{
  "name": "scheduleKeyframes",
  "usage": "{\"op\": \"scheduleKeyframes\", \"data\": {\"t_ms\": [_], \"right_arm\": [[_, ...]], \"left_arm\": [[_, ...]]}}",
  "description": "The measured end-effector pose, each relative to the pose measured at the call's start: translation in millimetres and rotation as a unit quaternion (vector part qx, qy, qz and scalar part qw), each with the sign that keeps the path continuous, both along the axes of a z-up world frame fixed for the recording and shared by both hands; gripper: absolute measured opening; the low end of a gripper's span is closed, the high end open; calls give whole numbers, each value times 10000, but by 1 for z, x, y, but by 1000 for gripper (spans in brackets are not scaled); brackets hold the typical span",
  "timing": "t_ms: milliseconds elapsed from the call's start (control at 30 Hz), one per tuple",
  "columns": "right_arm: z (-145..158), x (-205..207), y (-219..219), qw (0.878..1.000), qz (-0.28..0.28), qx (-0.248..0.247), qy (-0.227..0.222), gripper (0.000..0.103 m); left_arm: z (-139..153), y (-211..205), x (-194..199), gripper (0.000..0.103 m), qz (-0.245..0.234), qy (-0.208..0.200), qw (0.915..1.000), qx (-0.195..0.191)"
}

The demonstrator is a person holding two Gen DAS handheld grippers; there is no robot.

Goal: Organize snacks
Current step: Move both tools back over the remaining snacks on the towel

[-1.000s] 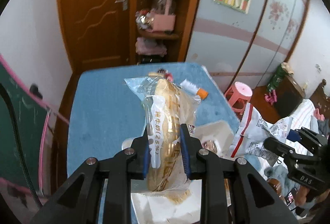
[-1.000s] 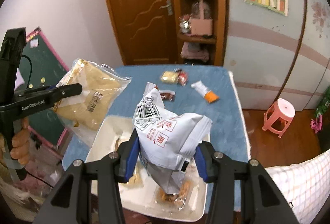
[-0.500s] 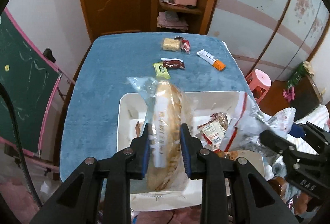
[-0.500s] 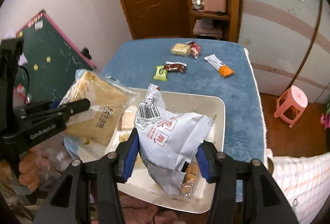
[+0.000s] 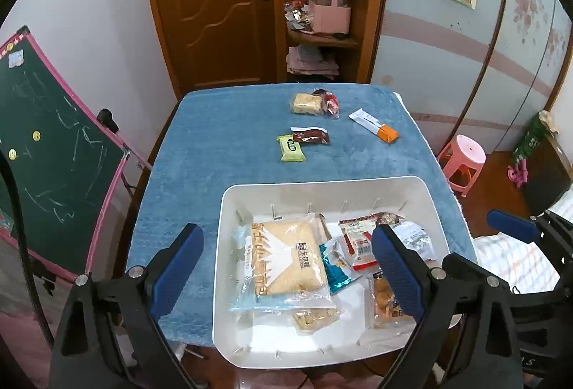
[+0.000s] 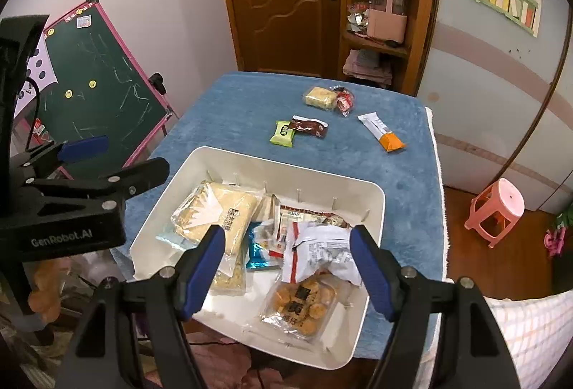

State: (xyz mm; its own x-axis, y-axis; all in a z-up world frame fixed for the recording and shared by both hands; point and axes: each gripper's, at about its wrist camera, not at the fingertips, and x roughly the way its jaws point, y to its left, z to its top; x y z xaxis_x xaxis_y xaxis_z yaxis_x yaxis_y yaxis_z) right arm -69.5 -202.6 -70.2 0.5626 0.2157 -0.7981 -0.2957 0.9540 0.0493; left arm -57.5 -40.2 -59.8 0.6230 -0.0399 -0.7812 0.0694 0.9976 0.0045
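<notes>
A white bin (image 5: 322, 190) (image 6: 365, 188) stands on the near part of the blue table. In it lie a bread packet (image 5: 283, 256) (image 6: 218, 210), a white crinkled bag (image 6: 318, 249) (image 5: 412, 238), a cookie tray (image 6: 304, 306) and other packets. My left gripper (image 5: 286, 267) is open and empty above the bin. My right gripper (image 6: 290, 263) is open and empty above the bin's near side. On the cloth beyond lie a green packet (image 5: 292, 148) (image 6: 283, 134), a brown packet (image 5: 309, 136), a yellow cake (image 5: 306, 104), a red packet (image 5: 331, 102) and a white-orange stick (image 5: 374, 125) (image 6: 381, 133).
A green chalkboard (image 5: 46, 156) stands left of the table. A pink stool (image 5: 465, 156) stands on the right. A wooden door and shelf stand behind the table. The left gripper's body (image 6: 71, 195) shows at the left of the right wrist view.
Both grippers have opened. The bread packet and the white bag have dropped from them into the bin. Both views now look down on the bin.
</notes>
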Motion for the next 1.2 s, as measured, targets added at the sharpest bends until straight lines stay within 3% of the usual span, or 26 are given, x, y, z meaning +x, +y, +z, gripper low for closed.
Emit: {"op": "scheduleKeyframes", "data": {"t_ms": [500,733,967,1200], "right_arm": [[13,-10,-13,9996,-17,-81,-258,73],[8,-7,-17,9999,-13,-40,-147,73],[5,-10,-20,9994,166,-198,-245,73],[2,5,-38,9986,-25,-409,-323,73]], "left_arm": [[16,-27,-9,94,-172,-274,9992,227],[16,-34,-17,94,-146,-429,9982,385],[15,-41,-4,94,-54,-397,9984,404],[9,-48,24,94,-50,-326,9983,472]]}}
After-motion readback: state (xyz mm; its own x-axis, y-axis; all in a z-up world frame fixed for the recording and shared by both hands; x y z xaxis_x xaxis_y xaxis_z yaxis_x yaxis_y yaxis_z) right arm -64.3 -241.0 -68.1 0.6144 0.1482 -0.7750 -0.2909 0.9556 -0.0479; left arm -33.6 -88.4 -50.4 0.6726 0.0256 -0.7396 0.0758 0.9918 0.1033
